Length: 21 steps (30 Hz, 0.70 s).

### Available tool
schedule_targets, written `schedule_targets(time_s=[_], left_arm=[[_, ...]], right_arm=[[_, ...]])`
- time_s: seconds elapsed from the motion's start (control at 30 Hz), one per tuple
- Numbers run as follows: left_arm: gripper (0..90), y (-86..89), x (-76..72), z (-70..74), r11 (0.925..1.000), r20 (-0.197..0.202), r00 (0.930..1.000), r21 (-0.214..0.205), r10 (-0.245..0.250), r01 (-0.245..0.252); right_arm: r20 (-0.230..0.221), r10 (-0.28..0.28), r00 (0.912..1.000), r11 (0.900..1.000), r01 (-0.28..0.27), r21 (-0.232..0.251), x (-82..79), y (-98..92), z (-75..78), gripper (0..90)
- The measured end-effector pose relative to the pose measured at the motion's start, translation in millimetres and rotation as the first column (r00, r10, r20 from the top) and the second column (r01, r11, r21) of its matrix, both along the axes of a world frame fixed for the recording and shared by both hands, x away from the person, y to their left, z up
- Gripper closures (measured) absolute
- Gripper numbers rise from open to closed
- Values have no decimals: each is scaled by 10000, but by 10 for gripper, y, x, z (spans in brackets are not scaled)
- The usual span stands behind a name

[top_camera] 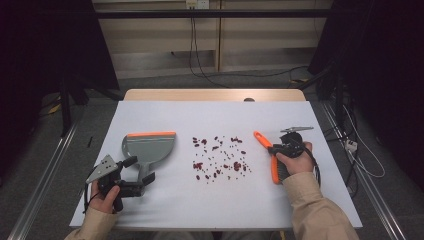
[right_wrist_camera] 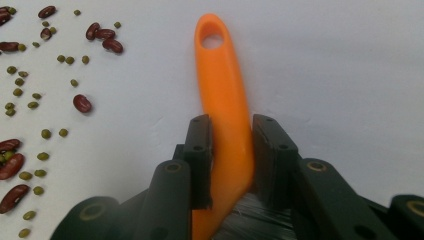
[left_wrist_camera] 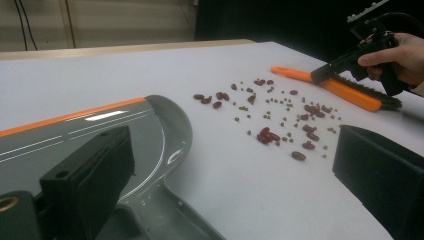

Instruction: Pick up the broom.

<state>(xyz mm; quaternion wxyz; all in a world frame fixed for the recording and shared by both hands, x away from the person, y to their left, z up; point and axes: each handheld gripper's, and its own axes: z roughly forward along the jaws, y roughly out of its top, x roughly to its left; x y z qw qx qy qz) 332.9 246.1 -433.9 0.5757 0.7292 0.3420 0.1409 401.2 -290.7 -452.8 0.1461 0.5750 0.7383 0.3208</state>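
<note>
The right claw (right_wrist_camera: 231, 150) was clamped on the orange handle of a small brush (right_wrist_camera: 223, 85), one black jaw pressed to each side of the handle just behind its narrow end with the hanging hole. In the high view the brush (top_camera: 266, 150) lay on the white table (top_camera: 210, 200) to the right of the spilled beans, its handle tip pointing away from the person and toward the scatter, with the right claw (top_camera: 276, 149) gripping it near the middle and the person's right hand (top_camera: 294, 161) wrapped around the gripper body. The left gripper view showed dark bristles along the far edge of the brush (left_wrist_camera: 345, 91), under the hand. The beans (top_camera: 220, 159) were strewn loosely over the middle of the table, red kidney beans mixed with small green ones, lying between the brush and a grey dustpan (top_camera: 149, 149). The dustpan rested flat on the left part of the table, its orange-edged lip turned away from the person and its handle pointing back toward them. The left claw (top_camera: 140, 171) stood with its jaws wide apart around the dustpan's handle; in the left gripper view one jaw hung over the grey pan (left_wrist_camera: 120, 145) and the other stood off to the side over bare table, neither pressing on the handle. The left hand (top_camera: 106, 196) held its gripper near the table's front left corner.
</note>
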Motion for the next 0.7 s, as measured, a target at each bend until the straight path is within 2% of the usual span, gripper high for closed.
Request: schedule_targets(time_s=[0.03,0.1,0.17,0.23,0.4,0.5,0.6,0.7], left_arm=[[30,-1,3,-2,10000,-14,10000,8,-19,19],[30,-2,5,-2,10000,-15,10000,-9,-31,31],[30,-1,5,-1,10000,-13,10000,-20,-29,29],[30,3,7,0,10000,-10,10000,-28,-13,13],[30,13,13,-2,10000,-17,10000,29,-37,37],[30,7,9,0,10000,-32,10000,-35,-52,52],[30,1,10,-1,10000,-30,10000,-30,-67,67],[30,-5,9,-1,10000,-41,10000,-23,-78,78]], right_arm=[[-181,53,9998,10000,-52,60,28,-9,14,708],[-184,123,9998,9999,-123,-12,44,-2,18,708],[-88,321,9994,9994,-322,-112,80,21,19,708],[97,400,9992,9992,-400,-8,109,39,1,706],[193,90,9998,10000,-91,38,88,42,12,680],[290,-237,9993,9997,236,59,43,14,84,595],[-75,-486,9988,9979,488,417,11,-4,81,594],[-206,-404,9990,9985,411,364,19,46,18,582]])
